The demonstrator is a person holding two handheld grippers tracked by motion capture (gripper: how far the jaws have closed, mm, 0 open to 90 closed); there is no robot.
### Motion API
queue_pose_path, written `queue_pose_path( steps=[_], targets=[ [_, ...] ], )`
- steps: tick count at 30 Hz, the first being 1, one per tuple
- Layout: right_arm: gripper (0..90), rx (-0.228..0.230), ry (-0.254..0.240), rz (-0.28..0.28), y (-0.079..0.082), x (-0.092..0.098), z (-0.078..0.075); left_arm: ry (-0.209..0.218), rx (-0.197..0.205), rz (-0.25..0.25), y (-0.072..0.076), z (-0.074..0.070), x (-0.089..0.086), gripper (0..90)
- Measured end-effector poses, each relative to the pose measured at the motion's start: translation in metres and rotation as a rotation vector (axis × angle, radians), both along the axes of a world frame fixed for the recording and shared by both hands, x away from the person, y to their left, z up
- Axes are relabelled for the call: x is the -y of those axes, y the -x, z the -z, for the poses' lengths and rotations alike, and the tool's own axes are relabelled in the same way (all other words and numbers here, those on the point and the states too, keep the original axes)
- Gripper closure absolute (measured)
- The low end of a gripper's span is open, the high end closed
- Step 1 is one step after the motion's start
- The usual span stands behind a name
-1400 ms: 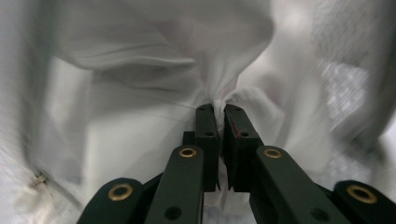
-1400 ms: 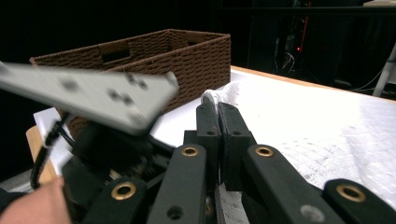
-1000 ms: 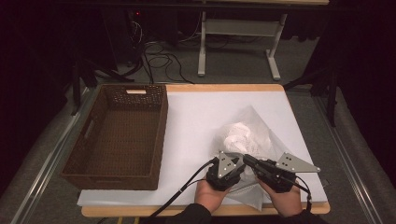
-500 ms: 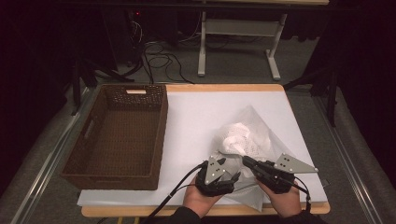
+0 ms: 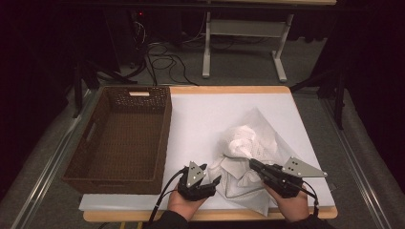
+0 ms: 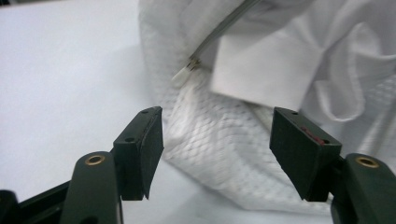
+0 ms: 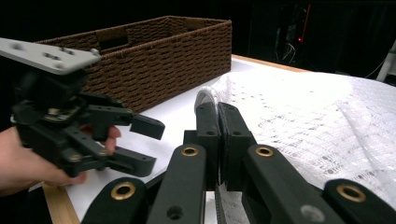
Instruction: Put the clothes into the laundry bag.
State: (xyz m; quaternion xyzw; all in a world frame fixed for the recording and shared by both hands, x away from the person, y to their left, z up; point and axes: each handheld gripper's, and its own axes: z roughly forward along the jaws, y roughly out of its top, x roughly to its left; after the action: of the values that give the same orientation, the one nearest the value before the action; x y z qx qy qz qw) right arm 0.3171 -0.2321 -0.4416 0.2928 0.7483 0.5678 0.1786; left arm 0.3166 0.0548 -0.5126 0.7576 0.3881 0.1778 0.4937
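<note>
My right gripper (image 5: pixel 254 164) is clamped tight on the white mesh bag (image 5: pixel 248 143), its jaws pressed together with a thin fold of the netting pinched between the pads; in the right gripper view the bag spreads out ahead and to the right of the jaws, with a small white rim of fabric poking up just past their tips. The bag lies crumpled on the white table cover (image 5: pixel 200 119), just ahead of both my grippers. My left gripper (image 5: pixel 216 182) has its jaws standing apart, having just been opening, and nothing is pressed between the pads. In the left gripper view the near edge of the bag lies between and just beyond the two jaws, apart from the pads, and its zipper pull (image 6: pixel 183 76) sits ahead of the left jaw, a little further on. The brown wicker basket (image 5: pixel 119 143) stands well off to the left of my left gripper.
</note>
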Motion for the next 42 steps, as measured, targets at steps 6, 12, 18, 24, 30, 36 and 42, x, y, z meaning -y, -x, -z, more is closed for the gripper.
queue_pose_path(
  steps=[6,12,18,24,30,36,42],
  targets=[
    [89.7,0.001,-0.014,-0.003,0.000,0.003,-0.002,-0.018,-0.078,0.018,-0.015,0.008,0.006,37.0],
    [89.7,-0.001,-0.010,-0.001,0.000,0.003,-0.002,0.045,0.001,0.072,-0.018,-0.005,0.020,55.2],
    [89.7,0.000,-0.007,0.000,0.001,0.001,-0.001,0.033,-0.041,0.049,-0.030,-0.008,0.037,85.7],
    [89.7,-0.007,-0.006,0.003,0.000,0.002,0.000,0.050,0.022,0.059,-0.029,-0.017,0.062,88.8],
    [89.7,-0.012,-0.004,0.006,-0.002,0.002,0.003,0.012,0.028,0.036,-0.041,-0.008,0.089,88.0],
    [89.7,-0.015,-0.004,0.007,-0.002,0.005,0.003,0.000,0.017,0.034,-0.033,-0.009,0.071,67.7],
    [89.7,-0.006,-0.002,0.004,-0.001,0.004,0.001,-0.018,0.039,0.023,-0.015,-0.012,0.043,59.3]
  ],
)
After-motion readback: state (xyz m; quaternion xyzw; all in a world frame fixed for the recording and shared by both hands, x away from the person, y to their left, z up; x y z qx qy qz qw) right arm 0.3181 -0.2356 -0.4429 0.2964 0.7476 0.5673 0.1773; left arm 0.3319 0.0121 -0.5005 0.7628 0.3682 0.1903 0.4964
